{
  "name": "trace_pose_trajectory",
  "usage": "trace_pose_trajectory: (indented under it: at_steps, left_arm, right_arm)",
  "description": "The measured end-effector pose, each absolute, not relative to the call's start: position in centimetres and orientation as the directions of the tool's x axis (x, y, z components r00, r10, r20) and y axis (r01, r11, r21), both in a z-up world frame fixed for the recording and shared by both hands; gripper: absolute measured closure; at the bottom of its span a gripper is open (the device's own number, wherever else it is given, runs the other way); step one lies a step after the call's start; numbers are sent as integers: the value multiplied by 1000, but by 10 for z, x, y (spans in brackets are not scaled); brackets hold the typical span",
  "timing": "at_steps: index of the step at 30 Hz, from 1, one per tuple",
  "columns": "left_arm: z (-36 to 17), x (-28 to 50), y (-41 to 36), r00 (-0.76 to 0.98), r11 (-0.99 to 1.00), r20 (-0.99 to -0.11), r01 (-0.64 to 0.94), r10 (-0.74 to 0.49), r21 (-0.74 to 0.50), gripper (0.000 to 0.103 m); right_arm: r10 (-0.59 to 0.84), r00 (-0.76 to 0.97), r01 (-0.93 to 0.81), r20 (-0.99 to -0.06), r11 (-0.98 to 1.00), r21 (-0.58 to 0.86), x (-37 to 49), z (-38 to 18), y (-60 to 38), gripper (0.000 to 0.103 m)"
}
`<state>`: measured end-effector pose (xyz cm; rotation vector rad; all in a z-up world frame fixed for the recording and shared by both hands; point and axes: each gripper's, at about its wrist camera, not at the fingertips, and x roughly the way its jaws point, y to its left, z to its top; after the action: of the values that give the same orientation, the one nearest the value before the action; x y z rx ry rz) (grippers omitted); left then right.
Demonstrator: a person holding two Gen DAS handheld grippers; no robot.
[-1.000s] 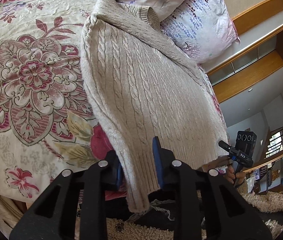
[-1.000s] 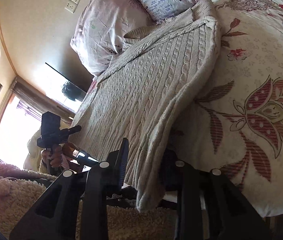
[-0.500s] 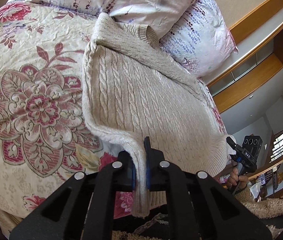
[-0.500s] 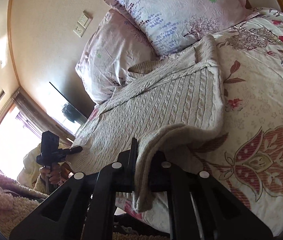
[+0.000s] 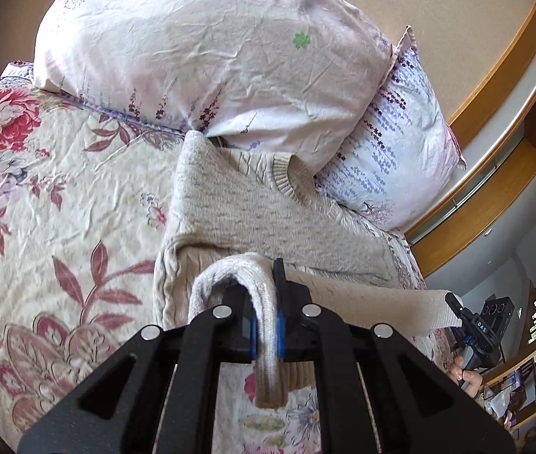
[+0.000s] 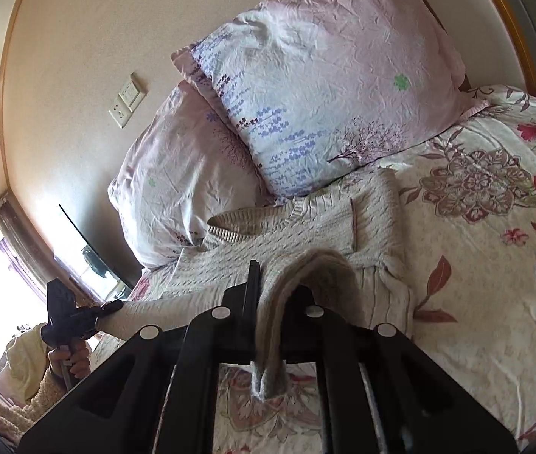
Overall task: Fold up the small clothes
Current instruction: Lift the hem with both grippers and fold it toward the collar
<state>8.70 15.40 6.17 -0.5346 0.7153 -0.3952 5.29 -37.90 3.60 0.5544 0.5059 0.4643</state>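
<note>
A cream cable-knit sweater (image 5: 252,212) lies on the floral bedspread, its neck toward the pillows. My left gripper (image 5: 266,331) is shut on the left corner of the sweater's ribbed hem, which drapes over its blue pads and hangs below. In the right wrist view the same sweater (image 6: 305,227) shows, and my right gripper (image 6: 269,325) is shut on the hem's other corner. The hem is lifted and stretched between both grippers, folding over the sweater's lower body. The far gripper (image 5: 474,331) holds the taut edge at the right of the left wrist view.
Two pale flowered pillows (image 5: 207,49) (image 5: 392,166) lean against the wall just past the sweater's neck. The bedspread (image 5: 48,204) spreads wide to the left. A hand and fleece sleeve (image 6: 59,363) hold the other gripper (image 6: 65,316). A wall socket (image 6: 128,100) sits above the pillows.
Both grippers shut on the hem corners, then rose and moved toward the pillows, carrying the hem up over the sweater's body. The pillows now fill the upper views.
</note>
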Motion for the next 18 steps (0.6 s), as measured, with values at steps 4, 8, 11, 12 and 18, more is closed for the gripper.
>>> trace_pose_trajectory:
  at_steps: [4,8,11,12,18]
  left_arm:
    - [62,120,150,696,800,-517,139,-498,-584,97]
    - [56,152,151,700,785,-519,95,-490,-613,96]
    - [34,176,153,665,767,-564,18,-488,-642,96]
    - [24,182,154,647,758,-583,-11,-492,-652,96]
    - [7,186,154,622,735,-590,-35,-514,-677,92]
  right_arm:
    - [515,787,-234,-339,758,609,82,31,-379,95]
    - [503,798,-199,-332,740,643,110,25,-381,95]
    - [488,764,-111,-422,744,659,137,3,-380,95]
    - [490,744,-83,-455,743,665,144,-6,-380,95]
    - [544,681,-29,-490,689,724,150,-28,-385,89]
